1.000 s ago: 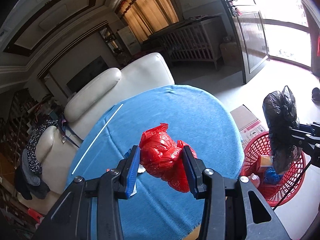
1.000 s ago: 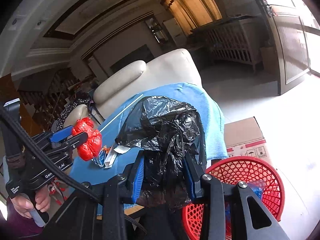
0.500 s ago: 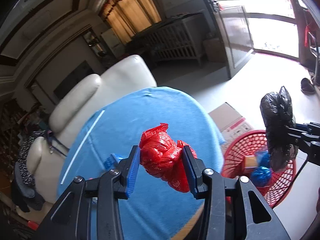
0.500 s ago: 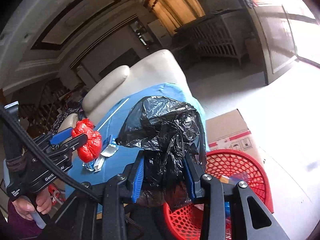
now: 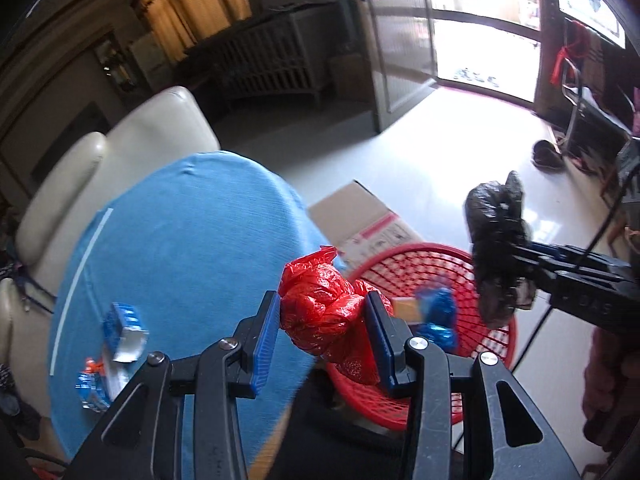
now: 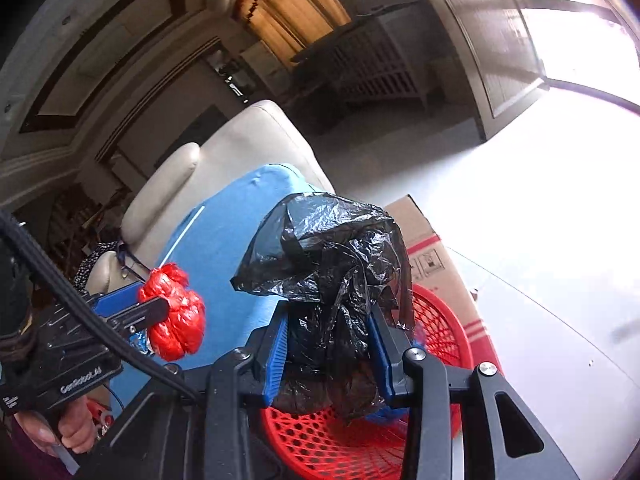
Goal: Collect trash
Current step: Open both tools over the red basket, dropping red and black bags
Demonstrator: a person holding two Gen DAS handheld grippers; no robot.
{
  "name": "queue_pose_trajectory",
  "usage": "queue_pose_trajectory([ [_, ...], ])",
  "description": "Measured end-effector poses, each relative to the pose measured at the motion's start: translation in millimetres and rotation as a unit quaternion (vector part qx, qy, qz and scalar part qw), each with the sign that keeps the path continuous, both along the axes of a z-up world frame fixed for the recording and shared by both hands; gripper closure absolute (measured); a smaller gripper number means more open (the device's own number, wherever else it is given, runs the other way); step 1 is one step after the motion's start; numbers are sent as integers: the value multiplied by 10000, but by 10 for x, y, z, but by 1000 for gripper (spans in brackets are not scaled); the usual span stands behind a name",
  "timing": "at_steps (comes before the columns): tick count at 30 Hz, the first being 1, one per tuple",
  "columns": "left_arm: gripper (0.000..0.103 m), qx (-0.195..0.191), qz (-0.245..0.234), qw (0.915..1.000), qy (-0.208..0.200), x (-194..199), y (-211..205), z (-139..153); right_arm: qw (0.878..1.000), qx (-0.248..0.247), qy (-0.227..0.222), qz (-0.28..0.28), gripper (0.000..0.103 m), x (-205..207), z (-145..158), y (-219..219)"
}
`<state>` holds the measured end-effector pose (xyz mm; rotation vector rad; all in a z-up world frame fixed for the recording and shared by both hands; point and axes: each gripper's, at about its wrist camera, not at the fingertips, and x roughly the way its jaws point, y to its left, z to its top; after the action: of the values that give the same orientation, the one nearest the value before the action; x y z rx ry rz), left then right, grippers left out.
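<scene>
My left gripper (image 5: 324, 326) fingers pinch red bag (image 5: 328, 312); right gripper (image 6: 328, 354) fingers pinch black bag (image 6: 332, 280) above red basket (image 6: 448, 340).

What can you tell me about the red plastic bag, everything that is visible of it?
The red plastic bag is a crumpled, shiny wad of thin film, bunched into lumps with a loose twisted tip on top. The left tongs are shut on it, blue pads pressing both its sides. It hangs in the air, off the blue tablecloth, beside the red basket.
</scene>
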<state>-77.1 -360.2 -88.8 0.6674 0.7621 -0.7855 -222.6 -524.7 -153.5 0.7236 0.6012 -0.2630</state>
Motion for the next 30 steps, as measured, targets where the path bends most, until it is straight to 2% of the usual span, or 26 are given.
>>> queue_pose_trajectory([
  [12, 56, 24, -189, 9971, 733, -81, -59, -196, 9992, 304, 273, 9, 62, -33, -238, -18],
  [18, 55, -47, -36, 9958, 917, 24, -1, -197, 9982, 474, 316, 180, 53, 51, -285, 56],
  [20, 54, -89, 8, 9958, 916, 56, 31, -172, 9982, 481, 310, 201, 47, 63, -276, 70],
  [25, 54, -179, 125, 9966, 792, 85, 140, -97, 9983, 488, 234, 192, 47, 53, -249, 62],
  [30, 53, -269, 279, 9985, 392, 96, 330, 47, 9989, 398, 164, 200, 47, 51, -159, 84],
])
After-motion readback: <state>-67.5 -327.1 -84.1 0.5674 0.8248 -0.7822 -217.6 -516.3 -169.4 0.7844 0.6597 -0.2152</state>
